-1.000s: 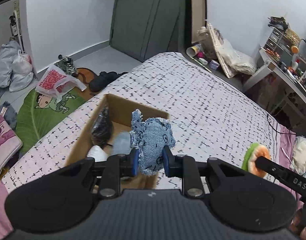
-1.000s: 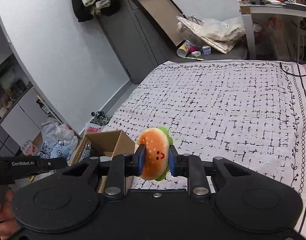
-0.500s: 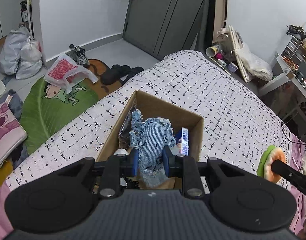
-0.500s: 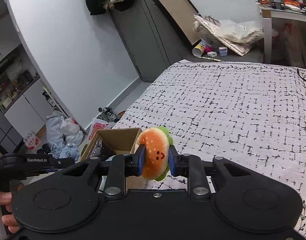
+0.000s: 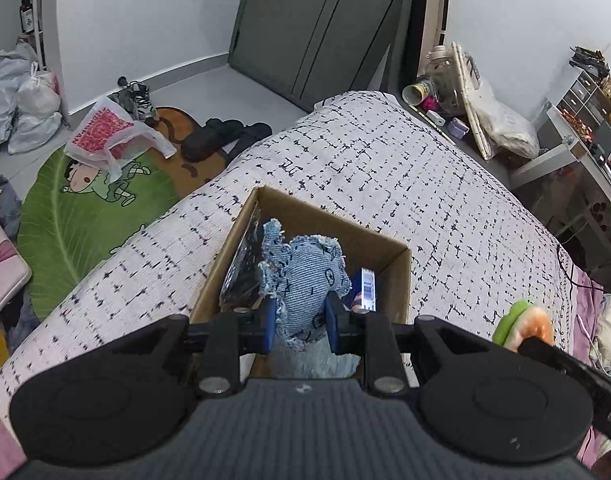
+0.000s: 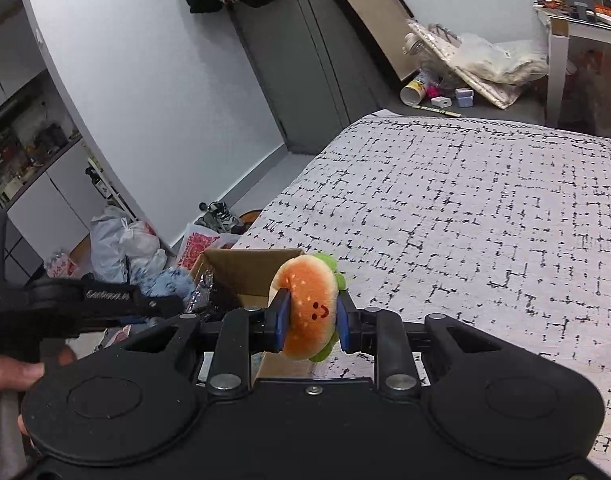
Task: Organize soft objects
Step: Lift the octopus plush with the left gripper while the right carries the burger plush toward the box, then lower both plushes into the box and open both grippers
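Note:
My left gripper [image 5: 299, 324] is shut on a frayed blue denim plush toy [image 5: 305, 280], held over the open cardboard box [image 5: 401, 280] on the bed. Inside the box lie a dark shiny bag [image 5: 241, 276] and a blue packet with a barcode [image 5: 365, 290]. My right gripper [image 6: 311, 322] is shut on an orange burger plush [image 6: 307, 304] with a smiling face and green lettuce edge. The burger plush [image 5: 523, 324] also shows at the right of the left wrist view, beside the box. In the right wrist view the box [image 6: 249, 276] lies just beyond the burger, to its left.
The bed cover [image 5: 385, 168] is white with black dashes, with open surface beyond and right of the box. On the floor left of the bed lie a green rug [image 5: 77, 216], a red-print plastic bag [image 5: 109, 136], shoes and full bags. A desk [image 5: 577, 152] stands at the right.
The left gripper moved forward and down with the denim toy until it hangs over the box opening. The right gripper carried the burger plush closer to the box.

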Demonstrator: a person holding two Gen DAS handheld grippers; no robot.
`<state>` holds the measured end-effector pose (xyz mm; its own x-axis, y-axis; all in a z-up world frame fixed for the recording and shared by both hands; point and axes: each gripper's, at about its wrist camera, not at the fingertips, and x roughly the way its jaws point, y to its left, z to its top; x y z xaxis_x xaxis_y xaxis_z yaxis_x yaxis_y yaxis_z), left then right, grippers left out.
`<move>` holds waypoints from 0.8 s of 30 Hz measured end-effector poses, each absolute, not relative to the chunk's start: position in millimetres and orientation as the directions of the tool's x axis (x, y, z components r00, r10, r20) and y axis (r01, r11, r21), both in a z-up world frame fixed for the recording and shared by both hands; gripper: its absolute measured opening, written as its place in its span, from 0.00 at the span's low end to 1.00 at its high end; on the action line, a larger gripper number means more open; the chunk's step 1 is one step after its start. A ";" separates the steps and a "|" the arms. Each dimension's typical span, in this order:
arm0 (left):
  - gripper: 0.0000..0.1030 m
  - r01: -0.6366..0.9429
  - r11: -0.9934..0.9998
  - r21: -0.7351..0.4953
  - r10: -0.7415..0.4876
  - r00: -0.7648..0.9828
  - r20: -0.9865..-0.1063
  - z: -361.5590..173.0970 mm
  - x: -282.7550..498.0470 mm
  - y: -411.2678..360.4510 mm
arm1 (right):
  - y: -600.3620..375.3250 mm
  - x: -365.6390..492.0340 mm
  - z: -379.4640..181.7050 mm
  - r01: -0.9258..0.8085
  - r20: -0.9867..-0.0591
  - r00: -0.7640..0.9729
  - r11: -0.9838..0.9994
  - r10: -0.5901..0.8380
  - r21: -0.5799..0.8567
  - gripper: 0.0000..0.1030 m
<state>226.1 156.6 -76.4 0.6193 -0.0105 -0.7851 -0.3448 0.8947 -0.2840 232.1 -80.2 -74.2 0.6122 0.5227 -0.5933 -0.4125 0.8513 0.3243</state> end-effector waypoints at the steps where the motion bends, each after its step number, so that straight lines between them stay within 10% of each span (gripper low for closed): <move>1: 0.23 -0.343 0.895 -0.286 -0.014 0.618 -0.786 -78.2 228.3 157.2 | -78.2 232.8 -75.0 -0.415 -0.596 0.609 0.851 0.524 0.324 0.23; 24: 0.48 -0.316 0.897 -0.308 -0.062 0.601 -0.797 -89.9 256.7 173.5 | -31.5 237.0 -91.6 -0.492 -0.625 0.492 0.786 0.606 0.375 0.23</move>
<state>256.7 173.5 -89.9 0.6014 -0.0620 -0.7966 -0.3156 0.8975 -0.3081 237.0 -31.5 -91.6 0.4919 0.6062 -0.6250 -0.4920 0.7858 0.3749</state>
